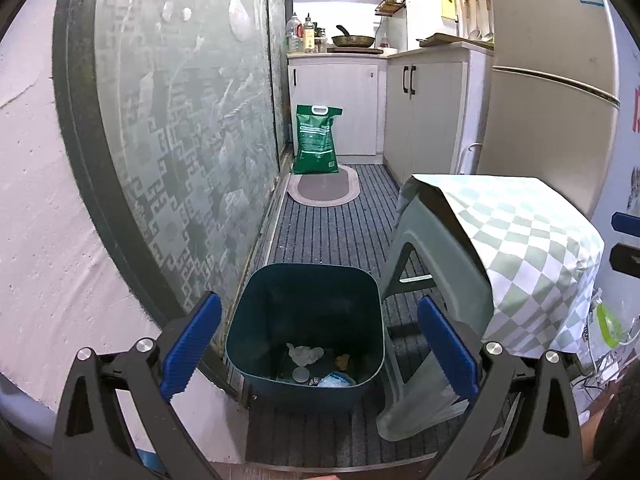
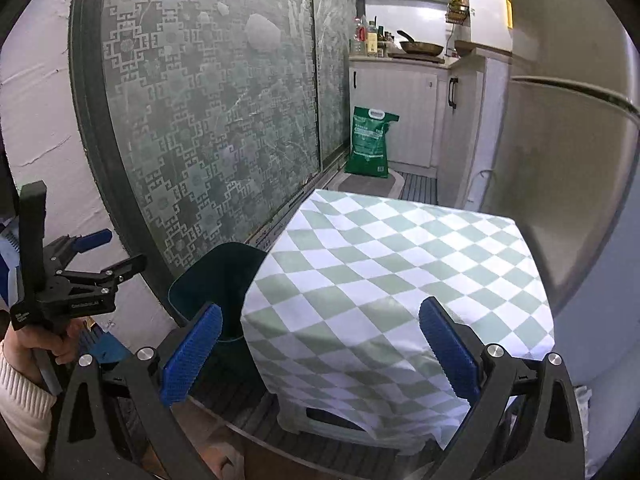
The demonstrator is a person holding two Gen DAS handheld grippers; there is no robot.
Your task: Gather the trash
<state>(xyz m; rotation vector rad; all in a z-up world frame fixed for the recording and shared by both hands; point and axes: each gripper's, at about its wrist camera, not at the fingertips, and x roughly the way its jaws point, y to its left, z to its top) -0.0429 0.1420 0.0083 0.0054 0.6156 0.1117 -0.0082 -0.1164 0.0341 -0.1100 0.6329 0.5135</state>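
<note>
Your fingers are standing wide apart on both sides: the left gripper is holding nothing, its blue pads framing the dark teal trash bin just below and ahead of it, and the right gripper is equally spread and empty, hovering over the checked cloth. The bin is sitting on the striped floor mat, close against the sliding door's track and just beside the draped stool. Trash is lying at its bottom: a crumpled white tissue, a small round lid-like piece, a pale blue wrapper and a yellowish scrap. To the bin's right you are seeing the grey plastic stool with the green-and-white checked cloth hanging over its top. In the right wrist view your left hand, in a cream knit sleeve, is gripping the left gripper's handle at the far left edge. The patterned frosted glass door is running along the left. Farther back, a green bag is standing upright on an oval rug against white cabinets, a pan and bottles are resting on the bench above, and a refrigerator is filling the right side.
</note>
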